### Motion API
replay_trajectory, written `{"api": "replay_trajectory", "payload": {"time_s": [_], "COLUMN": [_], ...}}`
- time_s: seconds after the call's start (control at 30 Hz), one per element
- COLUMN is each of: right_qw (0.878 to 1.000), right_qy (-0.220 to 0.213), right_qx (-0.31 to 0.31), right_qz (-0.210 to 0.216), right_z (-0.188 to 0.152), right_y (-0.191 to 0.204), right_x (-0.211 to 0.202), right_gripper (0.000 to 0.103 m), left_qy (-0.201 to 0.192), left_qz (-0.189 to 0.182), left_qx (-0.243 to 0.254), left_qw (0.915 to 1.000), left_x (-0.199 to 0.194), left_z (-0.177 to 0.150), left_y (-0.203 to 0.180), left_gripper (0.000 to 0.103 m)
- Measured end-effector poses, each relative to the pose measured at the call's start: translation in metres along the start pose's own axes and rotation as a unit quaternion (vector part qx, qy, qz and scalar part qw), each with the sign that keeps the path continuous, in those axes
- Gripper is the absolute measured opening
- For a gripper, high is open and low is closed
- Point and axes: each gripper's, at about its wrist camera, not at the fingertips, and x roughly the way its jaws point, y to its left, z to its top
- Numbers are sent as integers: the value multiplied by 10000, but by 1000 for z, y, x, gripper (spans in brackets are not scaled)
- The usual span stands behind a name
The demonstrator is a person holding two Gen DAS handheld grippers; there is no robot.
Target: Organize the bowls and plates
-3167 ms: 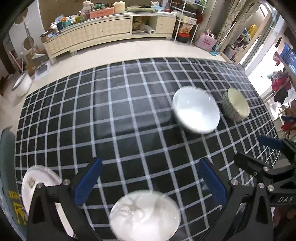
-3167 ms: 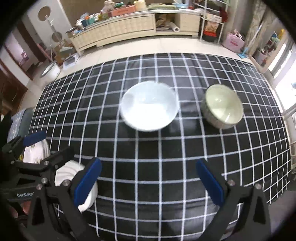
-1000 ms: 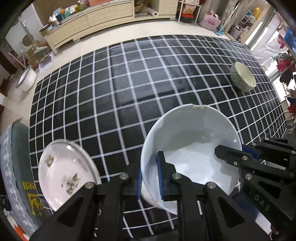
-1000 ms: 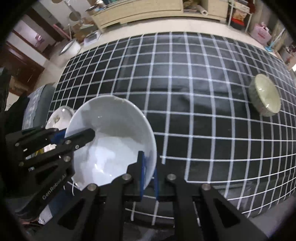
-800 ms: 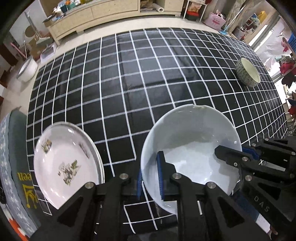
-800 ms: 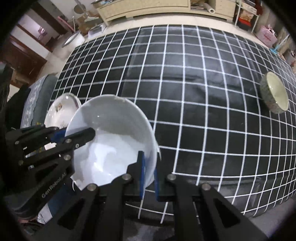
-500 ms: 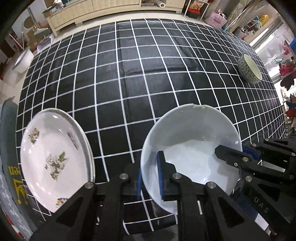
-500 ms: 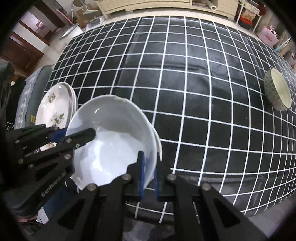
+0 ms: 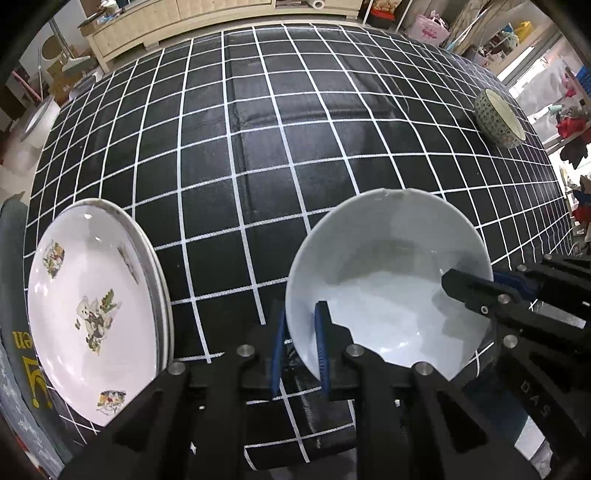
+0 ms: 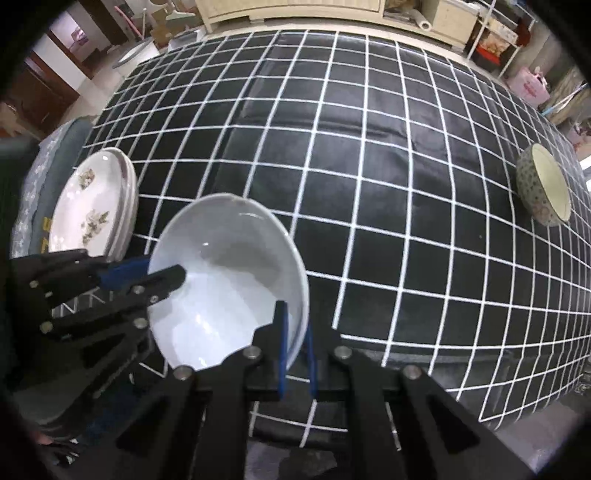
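The left tool point(image 9: 300, 349) is clamped narrow on the near-left rim of the large white glazed ceramic bowl point(image 9: 388, 280), one blue pad inside the wall and one outside. The right tool point(image 10: 295, 349) pinches the opposite rim of this white bowl in the same way, its jaws nearly together with the wall between them. Held from both sides, the bowl sits above the near edge of the bench point(image 9: 258, 147), which is covered by a black cloth with a white grid; whether its base touches the cloth cannot be told. Just left of the bowl lies a stack of white round plates printed with small cartoon figures point(image 9: 92, 310), at the bench's near-left corner. Far beyond the bowl to the right, well apart from it, a small speckled green bowl with a cream inside point(image 9: 500, 118) stands near the bench's right edge. Past the bench, a long cream cabinet point(image 10: 295, 11) lines the wall.
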Motion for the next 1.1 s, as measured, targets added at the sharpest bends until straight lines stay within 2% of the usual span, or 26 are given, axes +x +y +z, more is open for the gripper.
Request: {"api": "replay_trajectory", "payload": {"time_s": [0.2,0.37,0.4,0.43,0.47,0.5,0.53,0.63,0.87,0.97,1.1], "right_qw": [9999,9996,9996,9995,9993,9990,9985,9971,9924,9892,9859], "right_qy": [8,-272,-283,-287,-297,-332,-388,-423,-410,-319,-241], "right_qx": [86,-43,20,85,165,249,334,584,1158,1431,1644], "right_qz": [90,-69,-20,50,125,180,175,258,48,-76,-206], "right_z": [-1,1,3,5,5,5,6,6,11,16,19], "right_y": [-6,-8,-12,-17,-22,-29,-37,-67,-151,-196,-248], "right_x": [-2,-25,-30,-33,-36,-40,-44,-53,-62,-58,-56], "right_gripper": [12,14,21,39,52,73,77,77,77,78,79], "left_qy": [-137,-144,-137,-174,-242,-315,-367,-512,-542,-422,-364], "left_qz": [-39,48,88,121,165,217,278,250,52,-117,-108], "left_qx": [24,108,136,158,194,243,283,435,1015,1139,1271], "left_qw": [9999,9998,9998,9997,9994,9990,9985,9974,9933,9925,9912], "left_x": [-13,-22,-24,-29,-36,-42,-46,-58,-49,-34,-8], "left_z": [0,9,10,13,17,22,27,45,98,120,146], "left_y": [-1,-4,-5,-6,-8,-11,-15,-36,-103,-125,-163], "left_gripper": [14,14,19,30,37,50,54,67,82,84,84]}}
